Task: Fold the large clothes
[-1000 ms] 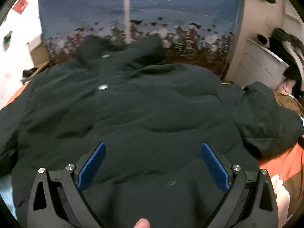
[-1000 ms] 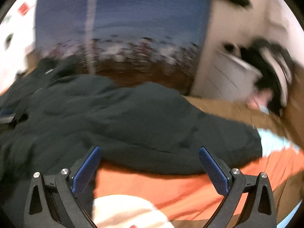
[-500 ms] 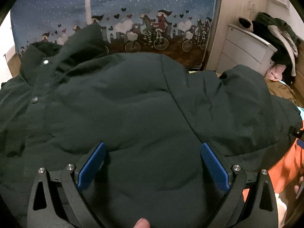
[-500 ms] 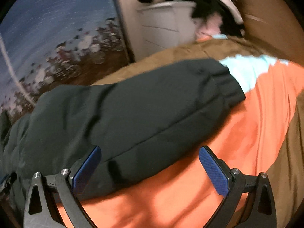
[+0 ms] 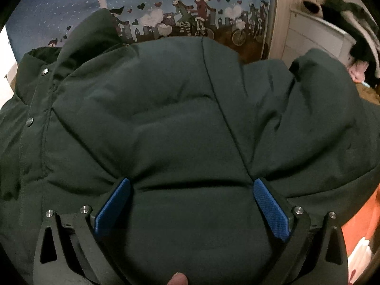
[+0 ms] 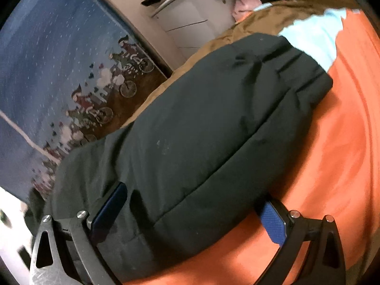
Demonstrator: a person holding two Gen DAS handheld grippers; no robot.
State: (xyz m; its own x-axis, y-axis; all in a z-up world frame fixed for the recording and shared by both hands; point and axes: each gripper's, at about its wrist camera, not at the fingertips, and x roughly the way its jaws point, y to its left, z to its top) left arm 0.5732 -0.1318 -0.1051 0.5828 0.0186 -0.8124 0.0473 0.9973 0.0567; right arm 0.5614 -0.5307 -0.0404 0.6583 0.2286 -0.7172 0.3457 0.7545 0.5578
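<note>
1. The left gripper [image 5: 191, 191] had its jaws spread wide, its blue pads [image 5: 113, 205] pressed into the puffy body of the dark green padded jacket [image 5: 166, 123], which bulged between them; nothing was pinched.
2. The right gripper [image 6: 193, 207] also stood released, straddling the jacket's sleeve [image 6: 213, 118] near its upper end.
3. The jacket lay spread on an orange bedcover [image 6: 332, 166], front placket with snaps [image 5: 30, 121] to the left, collar [image 5: 90, 38] farther up.
4. The sleeve stretched away to its cuff [image 6: 306, 76], beside a pale blue patch [image 6: 313, 38].
5. Beyond stood a blue curtain printed with cyclists [image 5: 194, 11] and a white dresser [image 6: 190, 23].
</note>
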